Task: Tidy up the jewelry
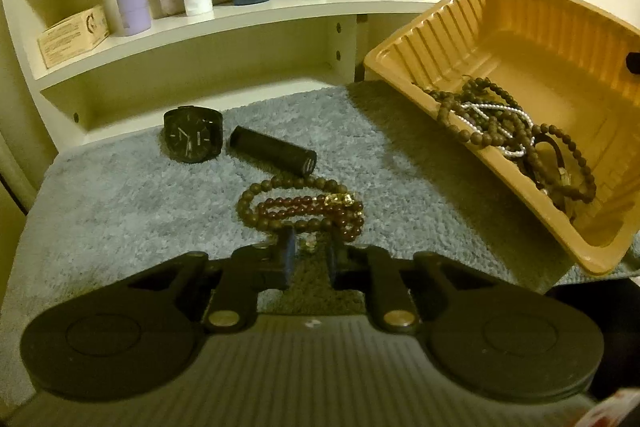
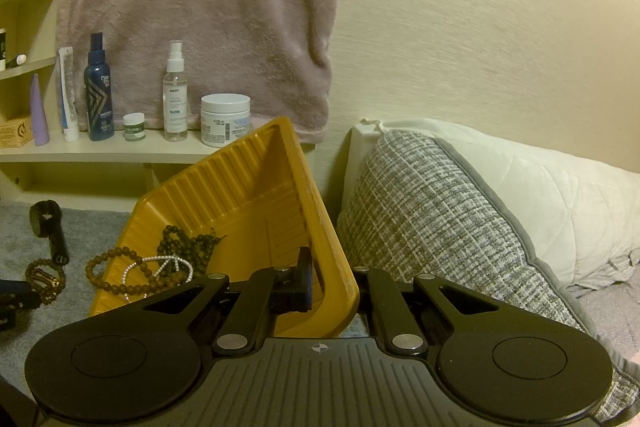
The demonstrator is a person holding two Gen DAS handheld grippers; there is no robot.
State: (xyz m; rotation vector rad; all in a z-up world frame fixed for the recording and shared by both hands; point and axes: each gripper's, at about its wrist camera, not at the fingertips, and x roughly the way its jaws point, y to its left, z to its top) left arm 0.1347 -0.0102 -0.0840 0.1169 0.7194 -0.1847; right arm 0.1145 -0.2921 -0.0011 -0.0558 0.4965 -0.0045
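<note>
Closing my left gripper on the near edge of the bead bracelets, I have the fingers nearly together with a small gold piece between them, though I cannot tell whether they truly pinch it. No earlier view helps me there. The bracelets, brown and dark red with a gold charm, lie on the grey mat near its middle, just in front of the black tube and the watch. My right gripper is clamped on the wall of the yellow tray, holding it tipped at the mat's right edge with other beads already inside. To do this well I judge I should grip the strand itself, not only the charm, lift straight up so both loops clear the mat, and keep the tray steady and tilted towards me.
</note>
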